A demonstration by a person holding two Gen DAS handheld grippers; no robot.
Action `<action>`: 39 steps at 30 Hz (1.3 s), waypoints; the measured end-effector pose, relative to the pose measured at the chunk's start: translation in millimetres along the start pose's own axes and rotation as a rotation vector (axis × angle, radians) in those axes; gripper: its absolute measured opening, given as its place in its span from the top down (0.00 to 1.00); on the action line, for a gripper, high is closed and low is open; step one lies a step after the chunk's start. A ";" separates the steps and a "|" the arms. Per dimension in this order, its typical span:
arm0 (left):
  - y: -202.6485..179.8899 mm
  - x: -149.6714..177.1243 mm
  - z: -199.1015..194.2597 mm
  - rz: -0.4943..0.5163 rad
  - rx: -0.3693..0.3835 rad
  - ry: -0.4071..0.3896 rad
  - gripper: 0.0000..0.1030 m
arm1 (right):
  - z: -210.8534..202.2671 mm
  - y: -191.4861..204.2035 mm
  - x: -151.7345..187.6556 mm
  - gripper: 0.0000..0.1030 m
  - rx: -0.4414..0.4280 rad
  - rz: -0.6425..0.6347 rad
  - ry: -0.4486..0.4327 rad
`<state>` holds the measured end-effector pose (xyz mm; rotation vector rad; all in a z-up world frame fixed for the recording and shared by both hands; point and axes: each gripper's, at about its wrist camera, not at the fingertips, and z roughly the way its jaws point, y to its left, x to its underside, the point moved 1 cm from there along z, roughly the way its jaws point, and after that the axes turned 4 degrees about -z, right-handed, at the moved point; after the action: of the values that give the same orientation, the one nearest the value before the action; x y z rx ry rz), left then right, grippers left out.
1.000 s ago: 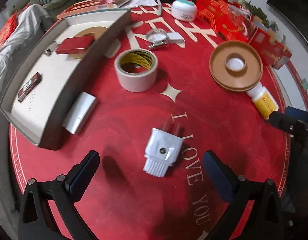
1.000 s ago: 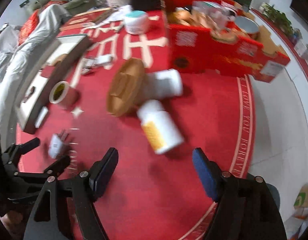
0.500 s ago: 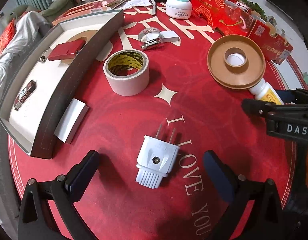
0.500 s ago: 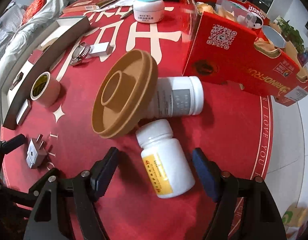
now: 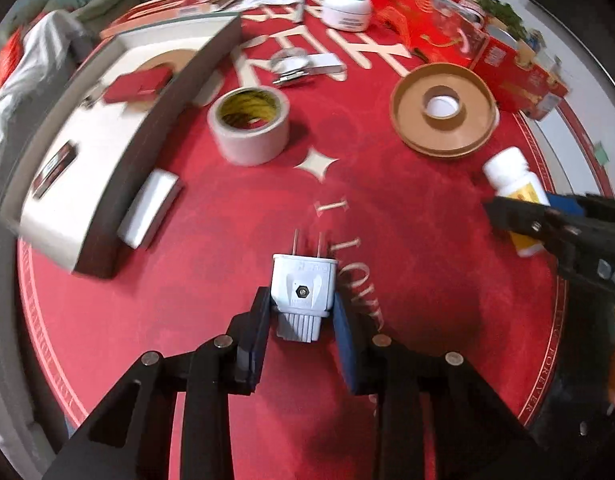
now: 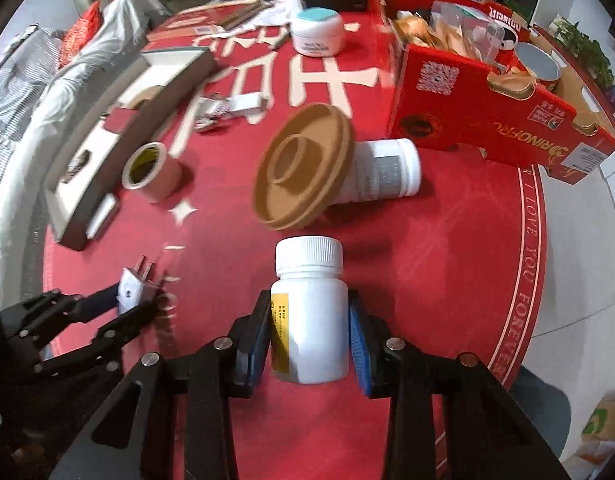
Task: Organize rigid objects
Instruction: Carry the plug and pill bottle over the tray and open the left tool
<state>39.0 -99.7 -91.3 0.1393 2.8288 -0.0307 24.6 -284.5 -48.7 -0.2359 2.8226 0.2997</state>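
On the round red printed tablecloth, the left gripper had its blue pads clamped on the white two-pin plastic plug, while the right gripper was closed around the white yellow-labelled plastic pill bottle, just short of the tan ring-shaped disc

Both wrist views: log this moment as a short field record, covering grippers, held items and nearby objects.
left gripper: shut on white plug, prongs pointing away
right gripper: shut on white pill bottle, cap pointing away
surface: red tablecloth
tape roll: on its flat side, beside grey tray
tan disc: tilted, leaning on a lying white jar
red carton: behind the jar
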 end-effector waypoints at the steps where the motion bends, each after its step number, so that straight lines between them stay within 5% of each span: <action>1: 3.4 2.7 -3.8 -0.010 -0.005 -0.007 0.68 | -3.3 3.8 2.2 0.64 -0.010 0.000 -0.004; 15: 73.3 -16.3 -104.9 -0.212 -0.073 -0.228 0.68 | -51.7 69.6 -21.0 0.64 -0.107 -0.053 -0.131; 22: 120.3 -52.3 -170.2 -0.326 -0.103 -0.397 0.68 | -103.7 125.3 -78.6 0.64 -0.161 -0.132 -0.280; 28: 161.2 -86.3 -206.9 -0.407 -0.198 -0.511 0.68 | -135.7 173.9 -136.4 0.64 -0.220 -0.178 -0.379; 32: 185.4 -101.4 -194.7 -0.457 -0.250 -0.502 0.68 | -138.4 203.8 -169.2 0.64 -0.211 -0.222 -0.412; 39: 208.2 -112.6 -134.0 -0.509 -0.256 -0.387 0.68 | -84.5 224.7 -196.3 0.64 -0.190 -0.228 -0.326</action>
<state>125.7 101.9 69.3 -0.5781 2.3816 0.1725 144.2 -61.4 130.4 -0.4974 2.4197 0.5052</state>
